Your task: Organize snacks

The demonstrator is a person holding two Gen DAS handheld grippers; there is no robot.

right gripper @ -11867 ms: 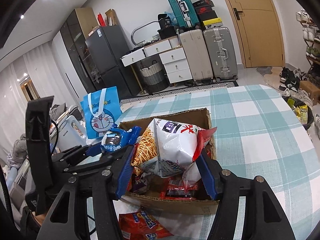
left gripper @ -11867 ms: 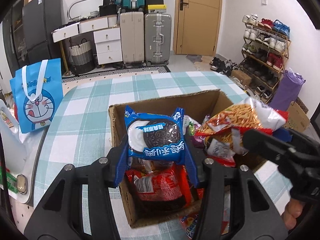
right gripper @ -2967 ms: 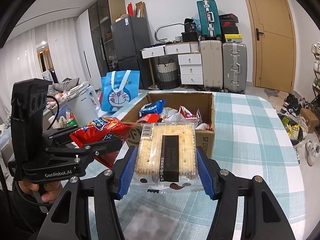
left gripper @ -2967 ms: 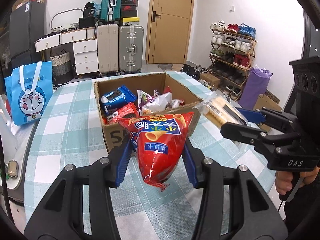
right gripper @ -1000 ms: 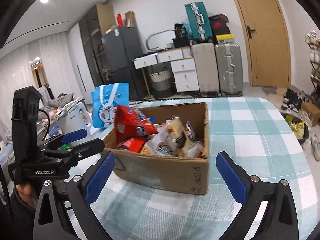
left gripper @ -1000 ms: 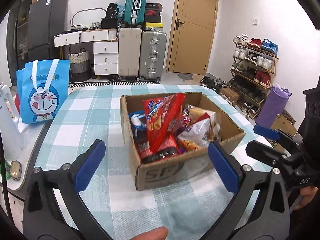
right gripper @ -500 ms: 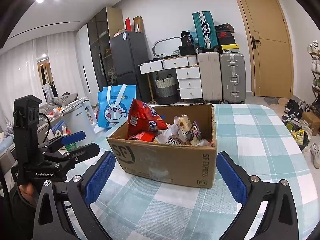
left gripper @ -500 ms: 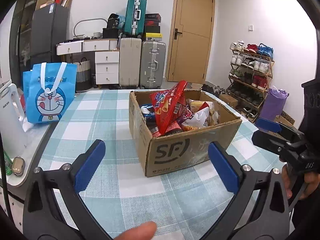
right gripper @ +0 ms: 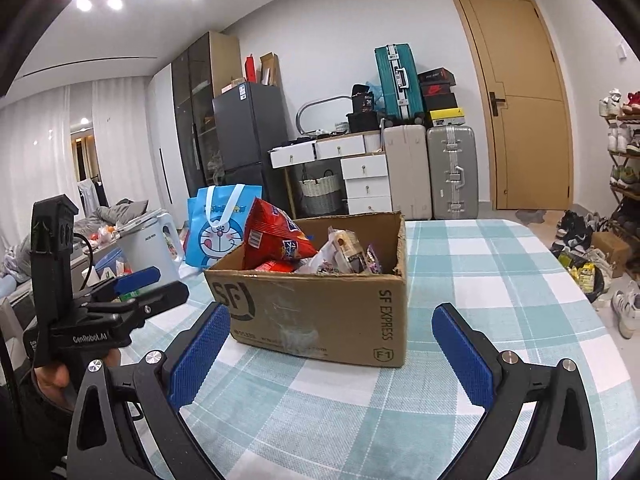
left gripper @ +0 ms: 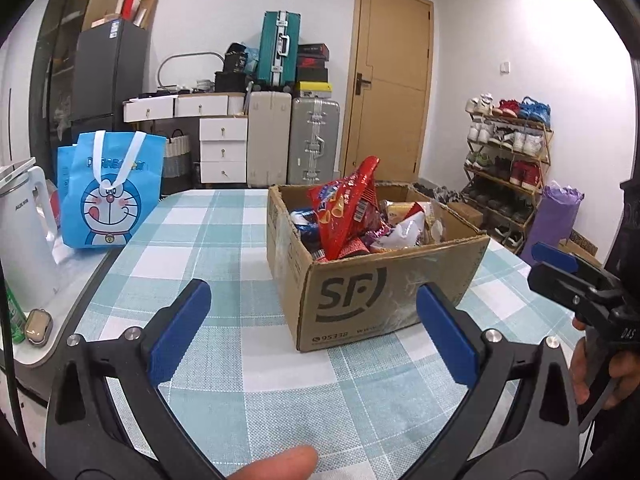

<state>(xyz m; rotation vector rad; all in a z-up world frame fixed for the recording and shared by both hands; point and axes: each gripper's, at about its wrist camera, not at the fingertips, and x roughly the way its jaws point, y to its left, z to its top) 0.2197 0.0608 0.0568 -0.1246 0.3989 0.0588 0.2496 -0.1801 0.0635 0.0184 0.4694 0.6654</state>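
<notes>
A brown cardboard SF box [left gripper: 376,280] [right gripper: 320,312] stands on the checked table and holds several snack packs. A red snack bag [left gripper: 346,212] [right gripper: 276,240] sticks up out of it, with white and purple packs beside it. My left gripper [left gripper: 312,332] is open and empty, low over the table in front of the box. My right gripper [right gripper: 328,356] is open and empty, also in front of the box. Each gripper shows in the other's view: the right one at the right edge [left gripper: 568,272], the left one at the left [right gripper: 136,292].
A blue Doraemon bag [left gripper: 108,192] [right gripper: 220,224] stands at the table's left edge beside a white kettle [left gripper: 24,232]. The teal checked tablecloth [left gripper: 224,248] runs around the box. Suitcases, drawers, a door and a shoe rack [left gripper: 508,168] lie beyond.
Both grippers have drawn back and dropped lower, so the box is seen more from the side. Both stay open and empty. The snacks held earlier lie in the box.
</notes>
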